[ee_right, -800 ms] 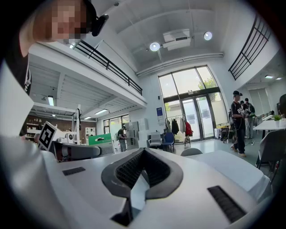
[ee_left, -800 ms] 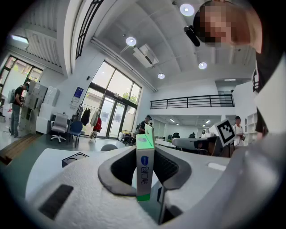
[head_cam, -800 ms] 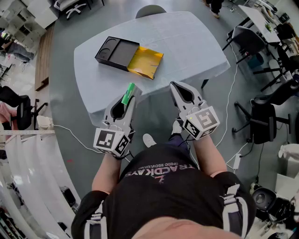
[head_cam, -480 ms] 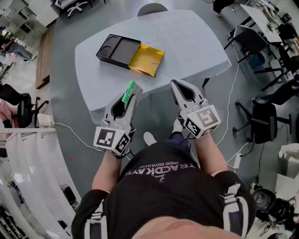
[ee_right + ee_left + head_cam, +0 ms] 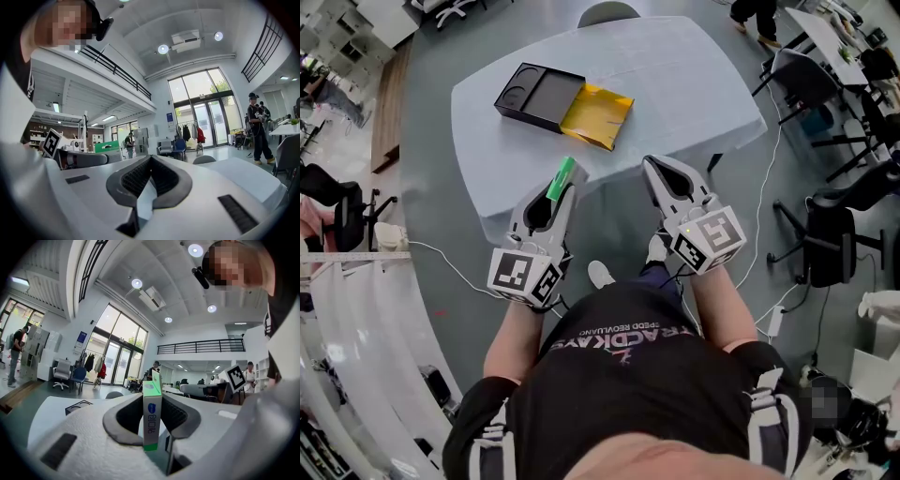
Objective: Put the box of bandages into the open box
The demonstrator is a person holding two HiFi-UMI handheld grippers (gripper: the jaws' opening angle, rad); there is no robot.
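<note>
Two tools held at the near edge of the pale grey surface (image 5: 675, 84). Left tool (image 5: 565, 190) pinches the slim green-and-white bandage box (image 5: 560, 179), which sticks out past its tips; the blue logo and blue lettering on the white side are not readable. Right tool (image 5: 661, 169) is pressed together with nothing in it. Open black box (image 5: 534, 94) lies on the surface, touching a shiny gold flat piece (image 5: 597, 116), apart from the bandage box. Black T-shirt (image 5: 628, 375) print reads "TRACKDAYS".

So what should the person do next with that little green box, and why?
Probably carry the left gripper forward over the table toward the open box. Its jaws are clamped on the box of bandages, which is near the table's front edge, well short of the open box, whose black tray lies uncovered.
</note>
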